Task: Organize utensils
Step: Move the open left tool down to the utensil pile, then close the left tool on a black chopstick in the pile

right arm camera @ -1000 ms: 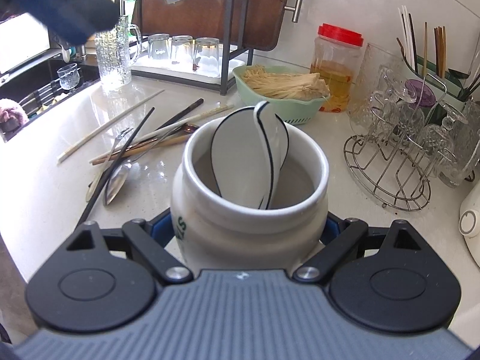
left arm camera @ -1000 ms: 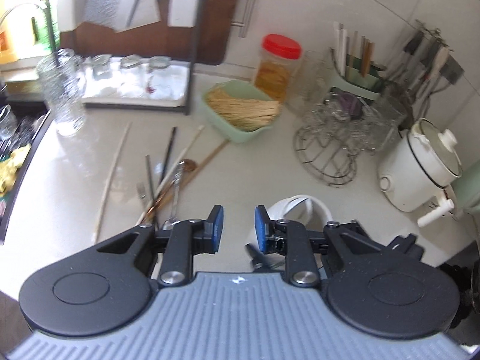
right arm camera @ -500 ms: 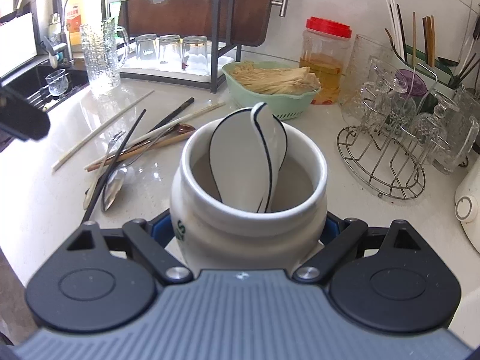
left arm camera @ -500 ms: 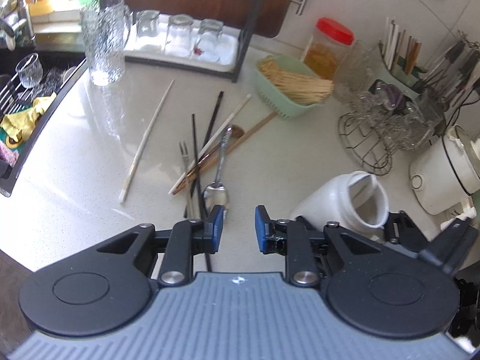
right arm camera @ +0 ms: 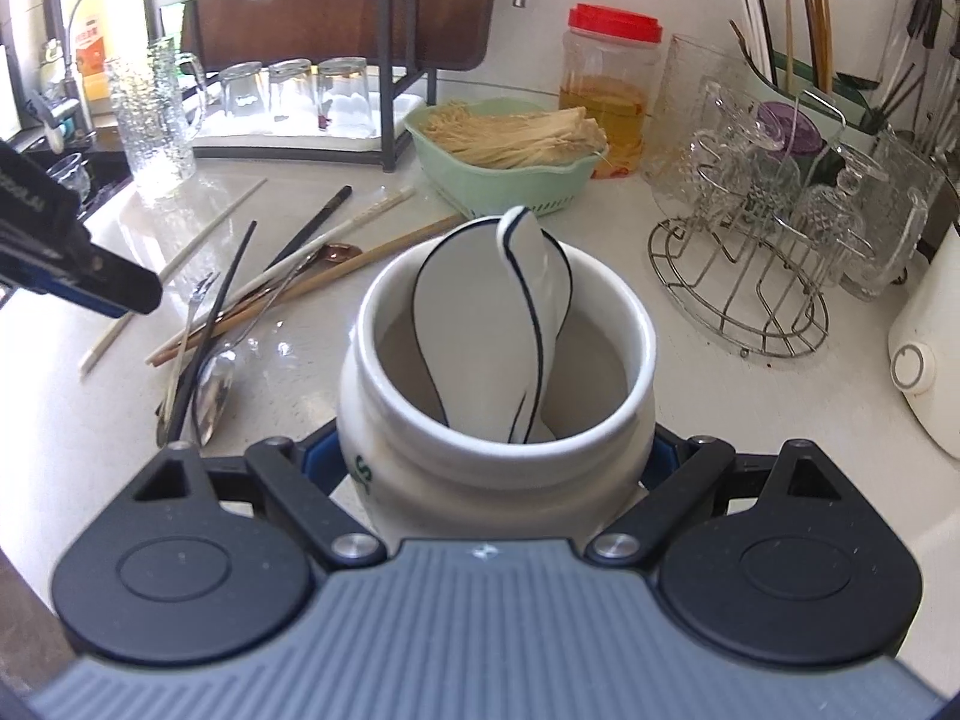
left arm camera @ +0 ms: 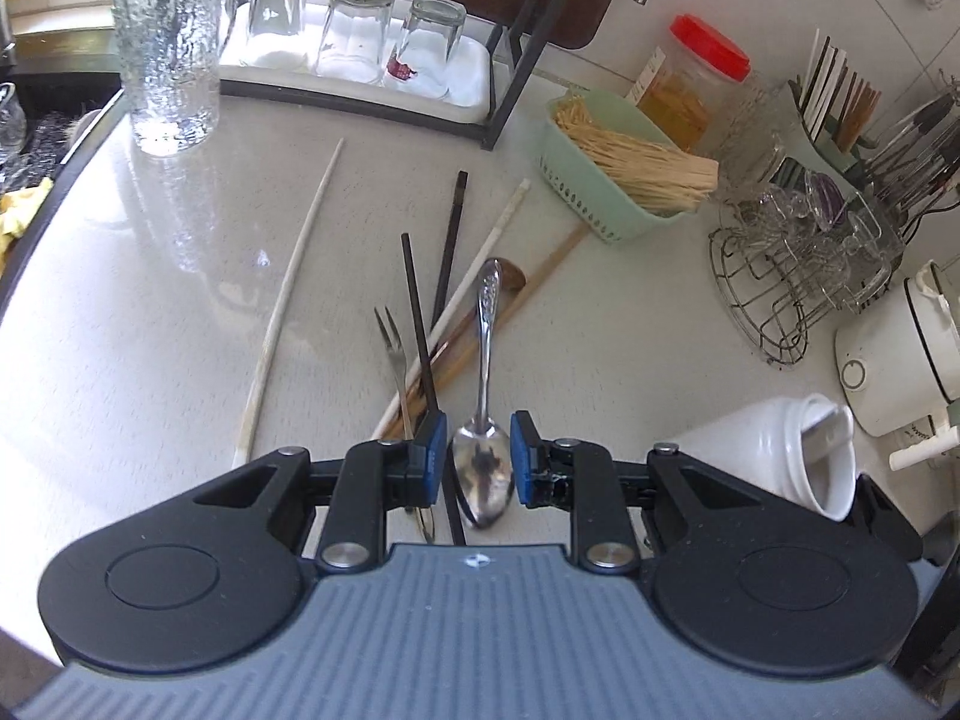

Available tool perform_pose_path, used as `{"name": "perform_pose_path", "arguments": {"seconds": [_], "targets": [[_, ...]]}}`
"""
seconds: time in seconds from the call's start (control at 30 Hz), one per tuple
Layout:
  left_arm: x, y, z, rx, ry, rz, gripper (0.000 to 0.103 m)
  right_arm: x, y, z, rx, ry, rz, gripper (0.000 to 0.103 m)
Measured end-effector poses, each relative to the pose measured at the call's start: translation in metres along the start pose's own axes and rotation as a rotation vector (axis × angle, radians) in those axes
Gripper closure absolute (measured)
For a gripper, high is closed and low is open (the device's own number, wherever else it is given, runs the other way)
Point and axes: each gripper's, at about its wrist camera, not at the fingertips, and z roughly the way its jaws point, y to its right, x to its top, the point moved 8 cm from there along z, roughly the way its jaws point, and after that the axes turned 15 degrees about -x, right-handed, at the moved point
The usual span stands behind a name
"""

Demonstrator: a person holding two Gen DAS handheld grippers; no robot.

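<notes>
Low centre of the left view: left gripper (left arm camera: 479, 457) open, straddling the metal spoon (left arm camera: 483, 468) bowl, not clamped. Low centre of the right view: right gripper (right arm camera: 492, 462) clamped on white jar (right arm camera: 498, 414) holding ceramic spoon (right arm camera: 498, 324). Beyond, mid-frame: scattered chopsticks (left arm camera: 420, 324) on counter (left arm camera: 150, 330).

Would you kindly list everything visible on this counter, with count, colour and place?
Metal spoon: one, silver, bowl between left claw's fingers.
Fork: one, silver, left of spoon.
Chopsticks: several, black, white, wooden, scattered mid-counter.
White jar: one, holds a ceramic spoon.
Green basket: one, holding pale sticks.
Red-lidded jar: one, behind basket.
Upturned glasses: three, clear, on rack tray.
Wire rack: one, right.
Left claw: open.
Right claw: gripping jar.
</notes>
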Motion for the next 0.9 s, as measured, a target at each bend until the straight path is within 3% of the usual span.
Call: {"name": "perform_pose_path", "arguments": {"seconds": [0.4,0.77,0.9], "targets": [[0.03,-0.039,0.027,-0.095,-0.031,-0.035,0.077,0.001,-0.006,0.005,-0.089,-0.07,0.045,0.009],[0.055,-0.052,0.063,-0.204,-0.07,-0.03,0.078,0.003,-0.008,0.007,-0.153,-0.11,0.116,0.009],[0.064,-0.056,0.074,-0.195,-0.075,-0.025,0.078,0.003,-0.007,0.007,-0.18,-0.131,0.146,0.009]]}}
